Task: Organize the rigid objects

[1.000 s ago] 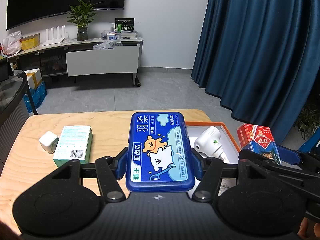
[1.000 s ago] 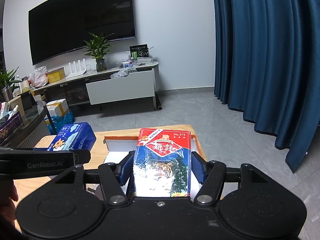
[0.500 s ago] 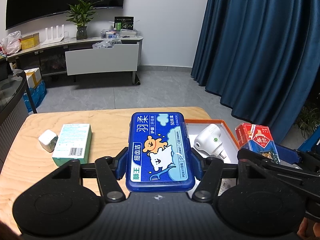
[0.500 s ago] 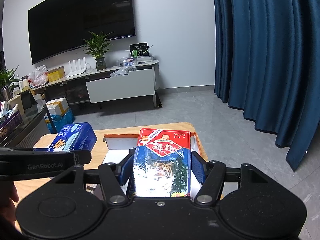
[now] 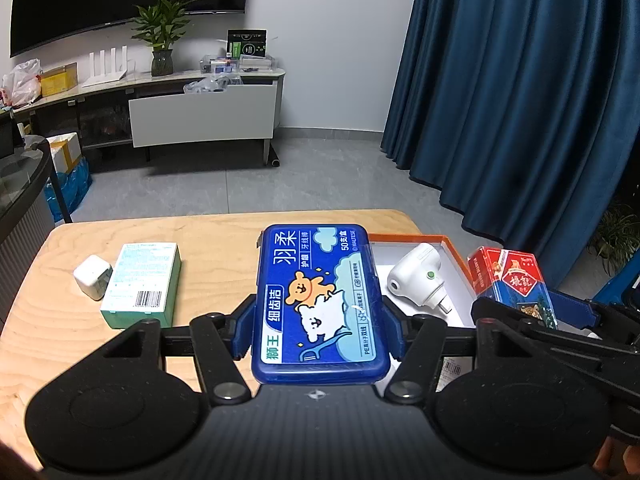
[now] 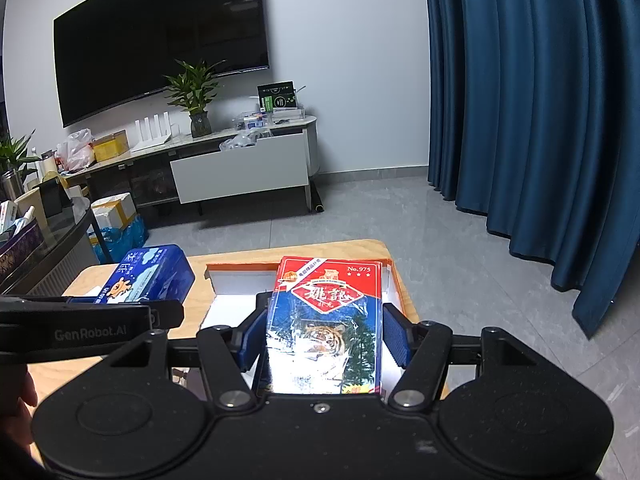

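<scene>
Across the left wrist view the wooden table (image 5: 224, 248) sits slightly lower and farther off than a second ago, and the green box (image 5: 141, 285) and white charger cube (image 5: 92, 277) sink with it (a small shift only).

Straight ahead of the tongs, a large black wall-mounted television screen (image 6: 160, 56) hangs on the plain white wall (image 5: 332, 40). Below it runs a long low media console with a pale stone top (image 5: 180, 80), one white drawer front (image 6: 240, 174) pulled open. A green potted plant in a dark glass vase (image 6: 197, 100) stands on the console. To the right of the tongs, heavy deep-blue pleated curtains (image 6: 540, 120) fall to the grey tiled floor (image 5: 240, 188). The room is evenly lit.
</scene>
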Action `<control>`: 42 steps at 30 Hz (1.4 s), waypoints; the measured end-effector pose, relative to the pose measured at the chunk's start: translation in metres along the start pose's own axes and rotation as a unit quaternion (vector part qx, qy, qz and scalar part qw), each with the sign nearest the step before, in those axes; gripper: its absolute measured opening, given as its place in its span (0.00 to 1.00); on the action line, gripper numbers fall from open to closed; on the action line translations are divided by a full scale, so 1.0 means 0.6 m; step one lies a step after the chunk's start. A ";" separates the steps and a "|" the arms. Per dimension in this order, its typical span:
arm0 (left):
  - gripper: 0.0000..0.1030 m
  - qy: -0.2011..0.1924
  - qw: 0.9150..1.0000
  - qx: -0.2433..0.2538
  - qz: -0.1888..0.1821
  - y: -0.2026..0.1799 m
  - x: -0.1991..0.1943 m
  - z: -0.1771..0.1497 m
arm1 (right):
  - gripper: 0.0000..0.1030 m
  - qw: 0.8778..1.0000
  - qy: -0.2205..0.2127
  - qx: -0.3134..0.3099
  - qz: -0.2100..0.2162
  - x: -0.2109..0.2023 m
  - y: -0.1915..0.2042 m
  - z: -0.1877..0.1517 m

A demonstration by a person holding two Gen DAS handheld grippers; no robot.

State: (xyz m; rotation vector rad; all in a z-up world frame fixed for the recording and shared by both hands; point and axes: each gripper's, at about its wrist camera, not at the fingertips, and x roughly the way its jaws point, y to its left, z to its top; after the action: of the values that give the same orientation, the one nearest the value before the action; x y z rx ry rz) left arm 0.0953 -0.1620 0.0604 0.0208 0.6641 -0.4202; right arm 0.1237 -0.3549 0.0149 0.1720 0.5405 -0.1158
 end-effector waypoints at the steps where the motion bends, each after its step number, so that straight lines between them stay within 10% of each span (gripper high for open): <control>1: 0.60 0.000 1.000 0.000 0.000 0.000 0.000 0.000 | 0.71 1.000 0.001 0.000 0.000 0.000 0.003 -0.001; 42: 0.61 0.018 1.000 0.001 0.000 0.001 0.020 0.001 | 0.71 0.999 0.032 0.004 -0.016 0.042 0.002 -0.018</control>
State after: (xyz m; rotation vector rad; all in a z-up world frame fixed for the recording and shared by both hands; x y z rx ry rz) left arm 0.1042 -0.1662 0.0535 0.0306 0.6991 -0.4224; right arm 0.1398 -0.3533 -0.0069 0.1748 0.6067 -0.1431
